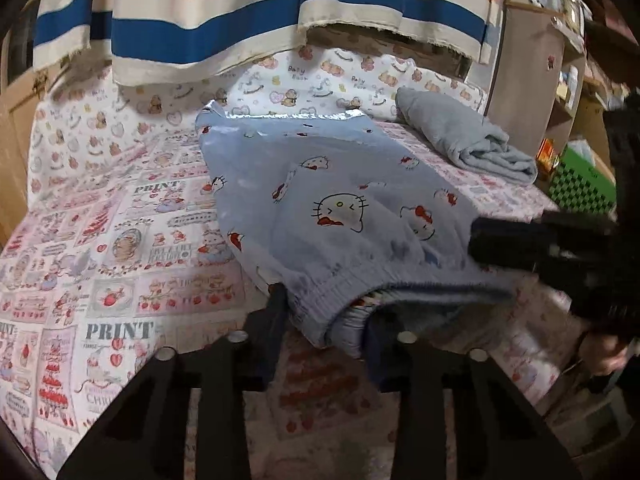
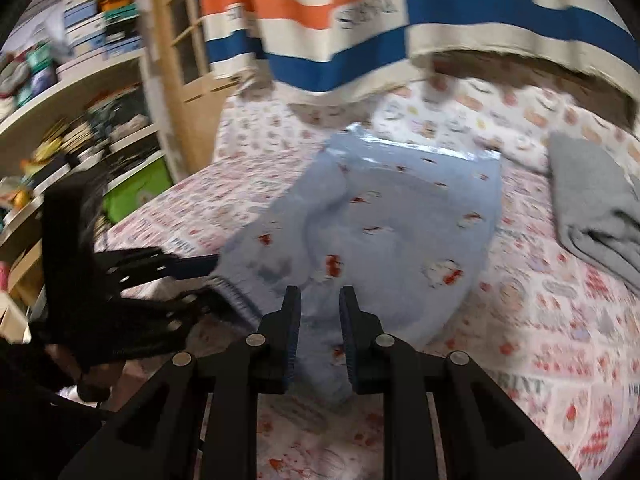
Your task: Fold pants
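between both hand-held gripper (image 2: 319,300) jaws, pinched: pale-blue pants (image 1: 340,200) waistband (cat print)

Both tongs are matte black plastic. The left tongs (image 1: 324,332) have two flat fingers (image 1: 276,320) on angular linkage arms with triangular cut-outs, pinned by round silver rivets behind the fingers. The right tongs (image 2: 320,336) match, with ribbed blue-edged pads (image 2: 294,332). A dark sleeve shows behind each.

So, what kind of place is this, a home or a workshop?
Most likely a bedroom at home: the blue pants lie on a bed with a cartoon-print sheet, a striped curtain hangs behind, and cluttered shelves stand beside.
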A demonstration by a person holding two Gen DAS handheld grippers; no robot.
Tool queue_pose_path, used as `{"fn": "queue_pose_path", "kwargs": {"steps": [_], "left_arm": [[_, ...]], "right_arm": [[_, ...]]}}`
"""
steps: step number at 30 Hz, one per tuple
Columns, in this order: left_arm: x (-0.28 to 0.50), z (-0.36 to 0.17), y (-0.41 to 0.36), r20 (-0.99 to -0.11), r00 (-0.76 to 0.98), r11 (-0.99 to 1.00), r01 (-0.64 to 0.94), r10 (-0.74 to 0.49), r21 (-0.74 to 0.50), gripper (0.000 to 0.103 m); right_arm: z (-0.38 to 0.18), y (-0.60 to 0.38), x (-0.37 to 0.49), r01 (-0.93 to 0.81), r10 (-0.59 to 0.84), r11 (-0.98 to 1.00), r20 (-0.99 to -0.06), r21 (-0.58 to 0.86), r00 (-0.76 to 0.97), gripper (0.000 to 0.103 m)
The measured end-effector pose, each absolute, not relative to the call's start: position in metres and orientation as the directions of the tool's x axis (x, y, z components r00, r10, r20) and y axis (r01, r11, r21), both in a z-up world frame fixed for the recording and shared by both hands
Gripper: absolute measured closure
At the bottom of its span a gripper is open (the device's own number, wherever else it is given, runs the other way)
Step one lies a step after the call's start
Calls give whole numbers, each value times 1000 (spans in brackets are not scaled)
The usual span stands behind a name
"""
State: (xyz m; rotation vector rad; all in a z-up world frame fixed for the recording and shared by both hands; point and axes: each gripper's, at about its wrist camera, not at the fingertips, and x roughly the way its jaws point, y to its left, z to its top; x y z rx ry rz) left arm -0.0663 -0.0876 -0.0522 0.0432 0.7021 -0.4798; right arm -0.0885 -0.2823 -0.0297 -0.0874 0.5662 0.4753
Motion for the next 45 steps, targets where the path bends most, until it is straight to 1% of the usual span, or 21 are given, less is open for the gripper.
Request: {"fn": "queue_pose_path", "kwargs": {"steps": [4, 7, 10, 11, 12, 14, 18, 21, 24, 28, 30, 32, 34, 35, 37, 38, 41, 43, 44, 45], "left_arm": [[-59, -38, -88, -615, 670, 890, 438, -417, -126, 77], [-52, -32, -91, -610, 672, 887, 447, -419, -116, 76], [-41, -33, -95, -622, 668, 887, 452, -409, -98, 76], [-38, -33, -96, -625, 663, 885, 454, -412, -103, 76], [-35, -33, -96, -627, 657, 882, 457, -420, -111, 76], [-31, -31, -97, -627, 652, 879, 461, -427, -120, 77], [-24, -26, -98, -621, 663, 884, 454, -418, -110, 77], [-18, -23, -96, -620, 655, 881, 453, -431, -135, 77], [-13, -23, -95, -622, 649, 881, 446, -439, -156, 77], [-9, -23, -92, -621, 645, 880, 441, -446, -174, 77], [-10, -23, -91, -608, 650, 877, 447, -455, -177, 77], [-13, -22, -88, -597, 662, 878, 450, -452, -165, 77], [-15, -20, -86, -585, 672, 877, 451, -455, -165, 77], [-15, -19, -84, -581, 672, 876, 451, -458, -168, 77], [-15, -19, -81, -582, 669, 875, 450, -463, -179, 76], [-14, -19, -80, -582, 667, 874, 450, -465, -183, 76], [-16, -16, -75, -575, 682, 881, 441, -452, -170, 75], [-17, -13, -72, -566, 687, 880, 444, -456, -169, 69], [-18, -11, -69, -557, 690, 878, 447, -461, -174, 62], [-18, -8, -66, -550, 689, 873, 451, -472, -185, 52]], "right_arm": [[-31, -273, -85, -506, 429, 862, -543, 8, 722, 83], [-36, -271, -79, -538, 451, 843, -568, 17, 689, 83], [-38, -274, -74, -533, 441, 846, -582, 16, 683, 81], [-38, -275, -72, -530, 435, 848, -586, 10, 683, 75], [-38, -276, -71, -527, 428, 850, -589, 4, 685, 66], [-35, -279, -71, -526, 422, 850, -577, -16, 699, 56], [-32, -276, -74, -554, 425, 830, -576, -59, 698, 56], [-35, -263, -79, -575, 408, 808, -585, -125, 701, 56], [-47, -247, -77, -555, 323, 805, -629, -210, 707, 55], [-57, -238, -79, -536, 259, 784, -620, -313, 741, 55], [-58, -237, -77, -517, 235, 789, -616, -331, 752, 55], [-55, -239, -70, -458, 183, 820, -599, -344, 779, 55], [-53, -242, -64, -470, 210, 828, -609, -305, 765, 55], [-54, -242, -63, -472, 209, 825, -608, -310, 766, 57], [-58, -237, -61, -473, 187, 814, -617, -338, 764, 68], [-58, -235, -61, -479, 192, 809, -617, -341, 763, 80], [-51, -236, -61, -477, 207, 814, -603, -331, 771, 82], [-41, -243, -57, -487, 235, 829, -617, -276, 751, 82], [-33, -248, -54, -489, 254, 838, -621, -241, 742, 82], [-26, -253, -51, -489, 269, 846, -619, -215, 738, 82]]}}
